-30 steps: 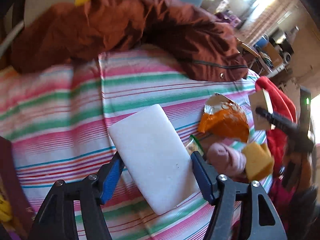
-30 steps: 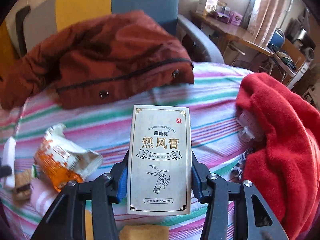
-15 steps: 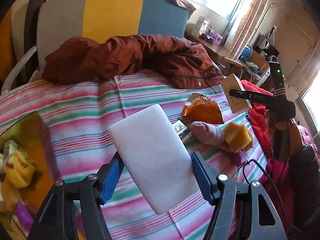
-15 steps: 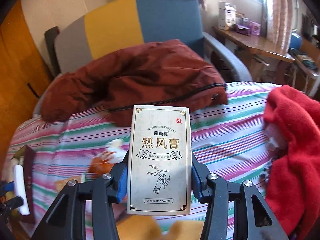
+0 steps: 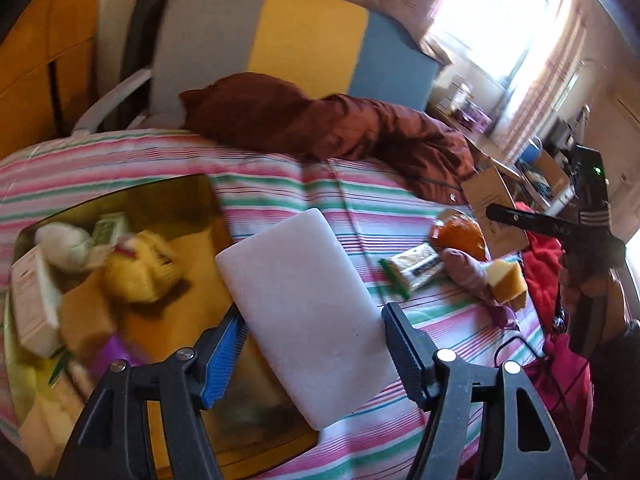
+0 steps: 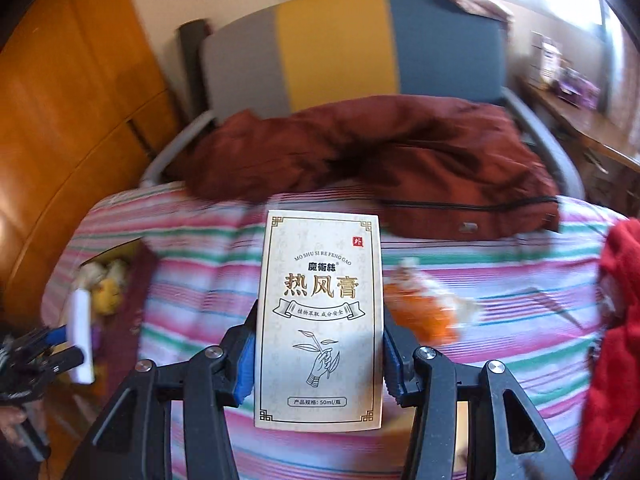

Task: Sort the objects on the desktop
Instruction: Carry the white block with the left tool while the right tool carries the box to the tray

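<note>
My left gripper [image 5: 312, 352] is shut on a white foam block [image 5: 308, 312] and holds it above the right edge of an open orange box [image 5: 188, 248] that has several items inside. My right gripper [image 6: 318, 354] is shut on a cream carton with Chinese print [image 6: 320, 316], held up above the striped cloth [image 6: 520, 320]. The right gripper and its carton also show in the left wrist view [image 5: 496, 208]. On the cloth lie an orange snack bag [image 5: 460, 236], a wrapped bar [image 5: 416, 268], a pink sock [image 5: 472, 276] and a yellow sponge [image 5: 506, 286].
A brown jacket [image 5: 340, 124] lies across the far side of the cloth, before a grey, yellow and blue chair back [image 5: 288, 48]. A red garment [image 6: 616, 340] lies at the right. A wooden wardrobe [image 6: 60, 140] stands at the left.
Both grippers have lifted and swung left with their loads. The orange box has come into the left wrist view, now under the foam block.
</note>
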